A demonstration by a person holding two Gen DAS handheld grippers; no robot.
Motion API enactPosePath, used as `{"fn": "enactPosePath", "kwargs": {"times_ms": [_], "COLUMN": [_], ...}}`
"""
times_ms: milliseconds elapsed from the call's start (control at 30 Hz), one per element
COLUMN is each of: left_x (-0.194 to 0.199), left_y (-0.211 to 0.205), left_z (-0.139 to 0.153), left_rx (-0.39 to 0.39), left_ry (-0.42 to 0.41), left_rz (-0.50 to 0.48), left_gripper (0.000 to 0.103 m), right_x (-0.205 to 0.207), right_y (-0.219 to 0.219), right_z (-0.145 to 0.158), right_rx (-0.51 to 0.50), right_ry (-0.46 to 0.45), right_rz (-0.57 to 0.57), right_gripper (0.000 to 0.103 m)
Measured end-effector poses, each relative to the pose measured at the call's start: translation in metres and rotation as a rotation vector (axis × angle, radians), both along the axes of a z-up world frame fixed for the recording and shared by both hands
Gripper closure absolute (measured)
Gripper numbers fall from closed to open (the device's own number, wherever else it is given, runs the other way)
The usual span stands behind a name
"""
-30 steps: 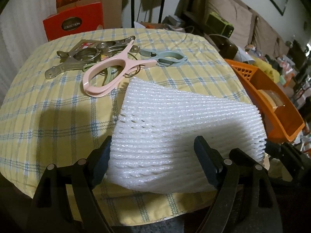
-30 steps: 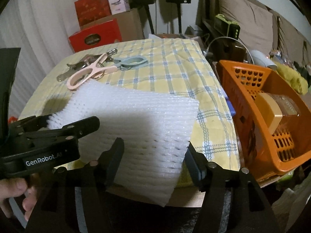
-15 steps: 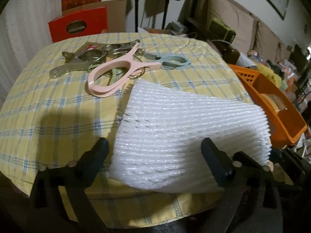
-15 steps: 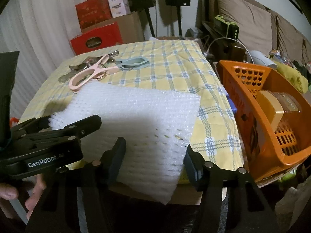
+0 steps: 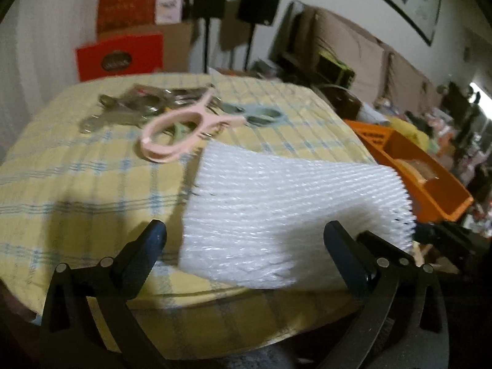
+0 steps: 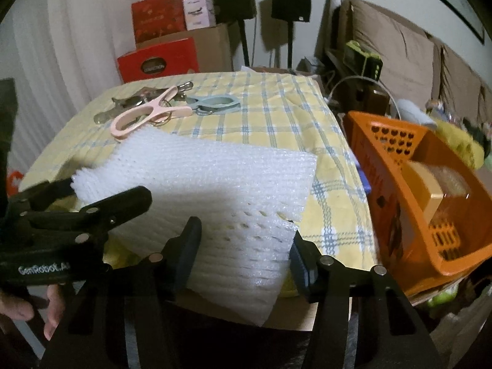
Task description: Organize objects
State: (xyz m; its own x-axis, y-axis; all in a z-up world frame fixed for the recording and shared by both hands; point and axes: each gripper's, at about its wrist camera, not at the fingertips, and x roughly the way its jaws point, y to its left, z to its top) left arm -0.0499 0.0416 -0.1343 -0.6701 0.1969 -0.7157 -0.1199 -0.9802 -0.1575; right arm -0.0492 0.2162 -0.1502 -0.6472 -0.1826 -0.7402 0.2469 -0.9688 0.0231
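Note:
A white foam net sheet (image 6: 215, 184) lies tilted over the near edge of the table, its lower corner hanging past it. My right gripper (image 6: 244, 246) is shut on that lower corner, and the mesh is squeezed between the pads. My left gripper (image 5: 246, 240) stands wide open around the sheet's (image 5: 292, 203) near edge, with its left finger clear of the foam. From the right wrist view the left gripper (image 6: 107, 187) reaches in from the left, astride the sheet's edge. A pink clip (image 5: 181, 132) and a pale blue clip (image 5: 261, 115) lie further back.
The table has a yellow checked cloth (image 6: 276, 107). Grey and metal clips (image 6: 123, 104) are piled at its far left. An orange basket (image 6: 384, 160) holding a box stands right of the table. Red boxes (image 6: 156, 61), speaker stands and a sofa are behind. A hand (image 6: 18, 304) holds the left gripper.
The left jaws have spread wide and let go of the foam sheet, and that view has tipped upward. The right jaws have narrowed a little on the sheet's corner.

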Motion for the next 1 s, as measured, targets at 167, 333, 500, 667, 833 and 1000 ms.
{"fn": "enactPosePath", "kwargs": {"times_ms": [167,333,500,667,833,1000], "left_x": [-0.002,-0.011,-0.013,-0.011,-0.01,-0.009], "left_y": [0.0,0.002,0.005,0.005,0.006,-0.001], "left_z": [0.0,0.0,0.003,0.002,0.001,0.006], "left_rx": [0.006,0.02,0.015,0.016,-0.015,-0.016], "left_ry": [-0.018,-0.099,-0.125,-0.116,-0.112,-0.094], "left_rz": [0.016,-0.033,-0.072,-0.067,-0.044,-0.004], "left_gripper": [0.003,0.018,0.022,0.022,0.032,0.059], "right_x": [-0.001,-0.003,0.0,0.002,0.003,0.004], "right_y": [0.003,0.009,0.008,0.008,0.011,0.011], "right_z": [-0.001,-0.001,0.0,-0.001,-0.001,0.0], "right_rx": [-0.011,-0.062,-0.068,-0.077,-0.09,-0.082], "right_ry": [0.001,-0.027,-0.029,-0.018,-0.011,-0.006], "right_rz": [0.019,0.011,-0.013,-0.026,-0.026,-0.028], "right_gripper": [0.048,0.05,0.05,0.05,0.051,0.056]}}
